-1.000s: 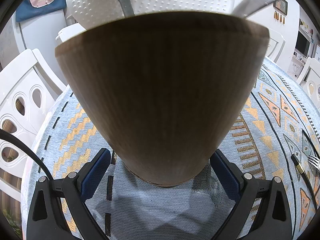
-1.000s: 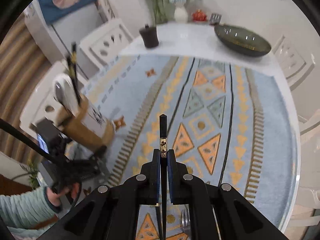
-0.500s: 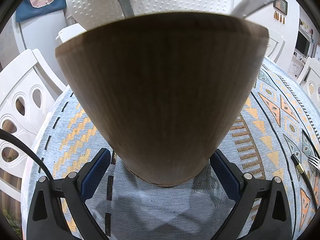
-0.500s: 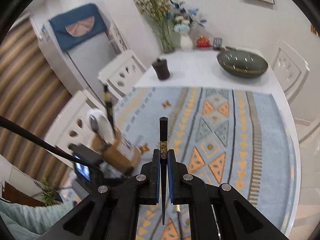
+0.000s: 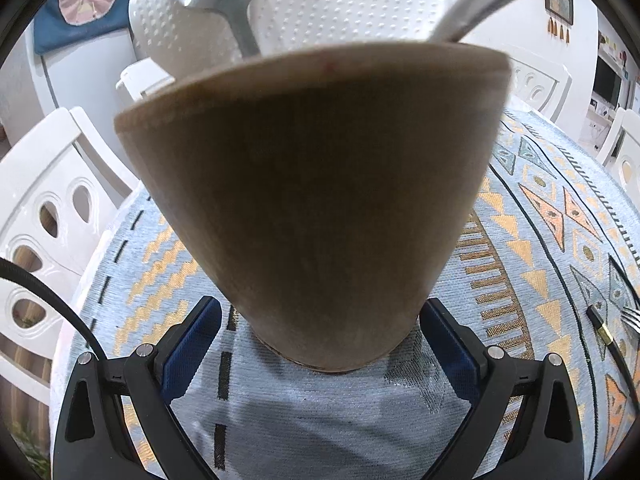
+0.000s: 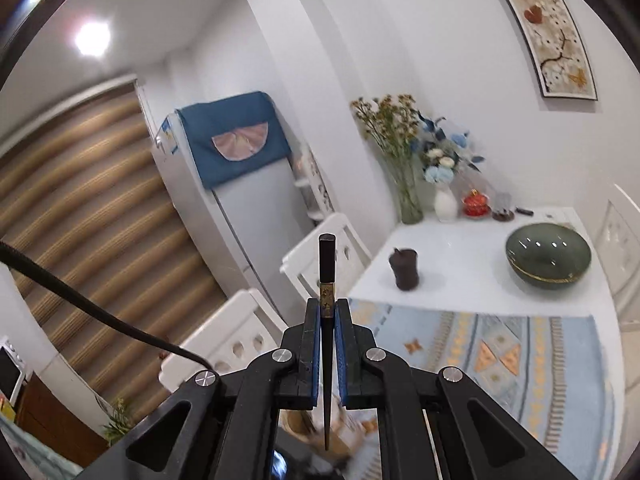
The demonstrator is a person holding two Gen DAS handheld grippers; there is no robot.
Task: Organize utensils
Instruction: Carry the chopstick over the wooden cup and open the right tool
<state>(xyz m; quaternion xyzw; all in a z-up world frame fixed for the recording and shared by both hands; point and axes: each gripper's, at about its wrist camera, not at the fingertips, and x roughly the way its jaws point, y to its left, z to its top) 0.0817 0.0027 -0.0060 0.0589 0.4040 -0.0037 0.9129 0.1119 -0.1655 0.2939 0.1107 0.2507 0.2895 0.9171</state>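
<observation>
We see the right gripper (image 6: 328, 312), clamped on a black chopstick (image 6: 327, 276), now raised above the patterned tablecloth (image 6: 520, 352), while the left gripper (image 5: 320, 344) still grips the wooden utensil holder (image 5: 312, 200) on the table, unmoved.

Bright white room, pretty homey. There's a ceiling light (image 6: 93, 38) glowing up top left, and a tall window blind (image 6: 80, 216) in brown stripes down the left side. A fridge (image 6: 256, 232) stands against the wall with a blue cloth cover (image 6: 236, 136) draped over its top. White chairs (image 6: 320, 256) with oval cutouts sit along the table's left edge. The white table (image 6: 472, 276) has a patterned blue-and-orange tablecloth (image 6: 520, 356) on it. Floral wall art (image 6: 548, 28) hangs top right, and flower vases (image 6: 412, 200) stand at the table's far edge beside the wall.
</observation>
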